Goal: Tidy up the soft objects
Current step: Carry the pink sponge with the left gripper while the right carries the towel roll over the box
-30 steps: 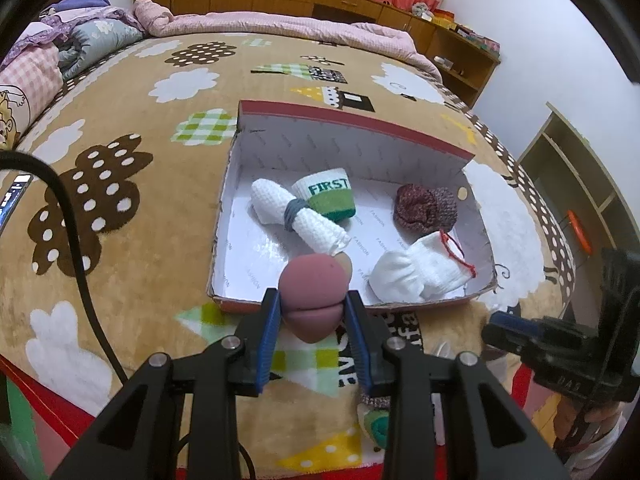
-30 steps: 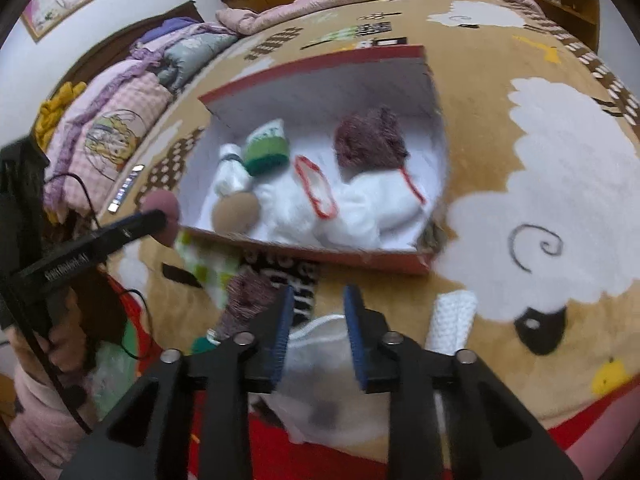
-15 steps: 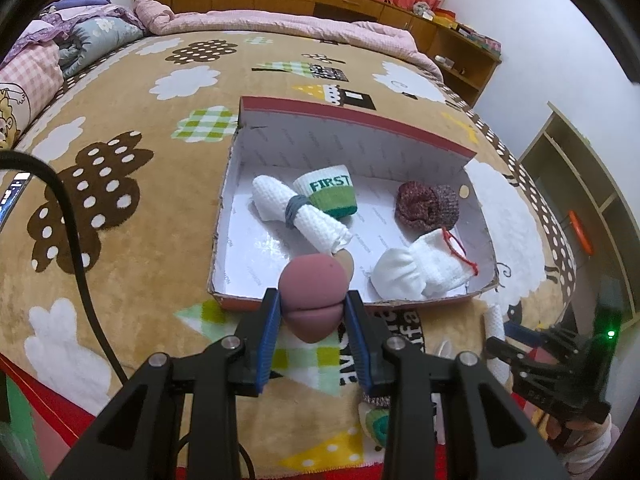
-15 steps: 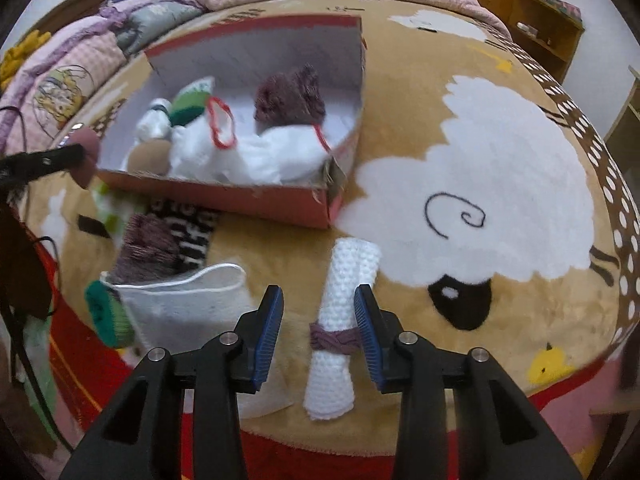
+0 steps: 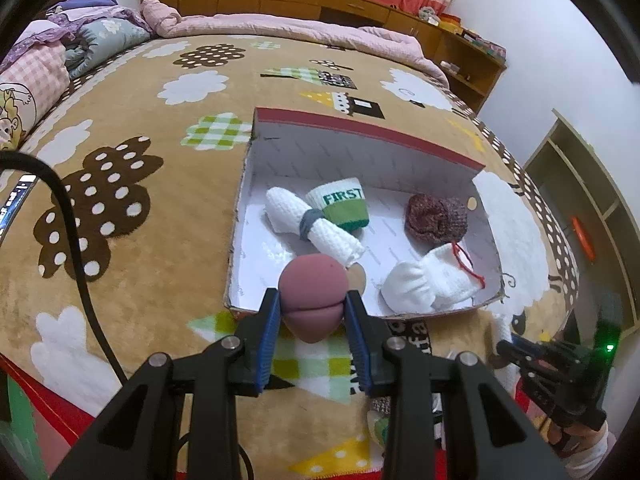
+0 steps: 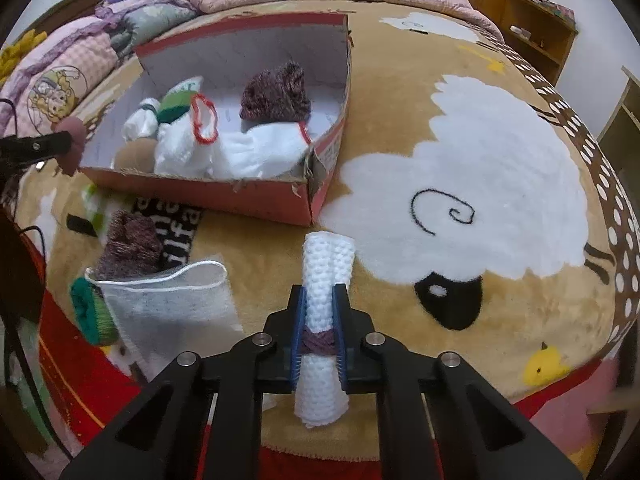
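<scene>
Right tongs [image 6: 319,334] closing on rolled white towel [image 6: 325,304], pads at purple band; roll lay on bed blanket [image 6: 460,184], long axis running near-to-far, in line with tongs. Box [image 6: 248,196] lay far-left of roll, just beyond its far end. Left tongs [image 5: 313,322] clenched on pink sponge ball [image 5: 313,296], held over box near wall. Box held: white roll, green cuff, maroon knit, white socks. Outside, left: pouch [image 6: 172,312], maroon knit sock [image 6: 130,248].
</scene>
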A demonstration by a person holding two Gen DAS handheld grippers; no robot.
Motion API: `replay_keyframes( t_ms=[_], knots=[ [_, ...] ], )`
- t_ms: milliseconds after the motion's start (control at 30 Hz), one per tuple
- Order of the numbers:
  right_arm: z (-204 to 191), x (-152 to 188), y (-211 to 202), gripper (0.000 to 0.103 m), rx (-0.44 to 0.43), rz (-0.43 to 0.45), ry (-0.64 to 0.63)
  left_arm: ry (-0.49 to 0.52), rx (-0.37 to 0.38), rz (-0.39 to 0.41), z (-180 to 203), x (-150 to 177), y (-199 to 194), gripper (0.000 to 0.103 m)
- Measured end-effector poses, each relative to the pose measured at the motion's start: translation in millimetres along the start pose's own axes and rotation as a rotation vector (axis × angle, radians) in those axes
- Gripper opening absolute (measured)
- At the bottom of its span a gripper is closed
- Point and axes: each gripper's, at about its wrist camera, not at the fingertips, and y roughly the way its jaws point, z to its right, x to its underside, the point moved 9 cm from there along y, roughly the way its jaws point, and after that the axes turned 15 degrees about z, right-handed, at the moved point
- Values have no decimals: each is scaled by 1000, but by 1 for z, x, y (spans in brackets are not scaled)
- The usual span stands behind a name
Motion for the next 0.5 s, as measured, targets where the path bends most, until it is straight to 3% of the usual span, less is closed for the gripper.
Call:
replay_keyframes(
  t_ms=[500],
  knots=[
    [-21,-78,-28,14,-66,147,15,20,-30,15,-5,-9,17,34]
  ],
)
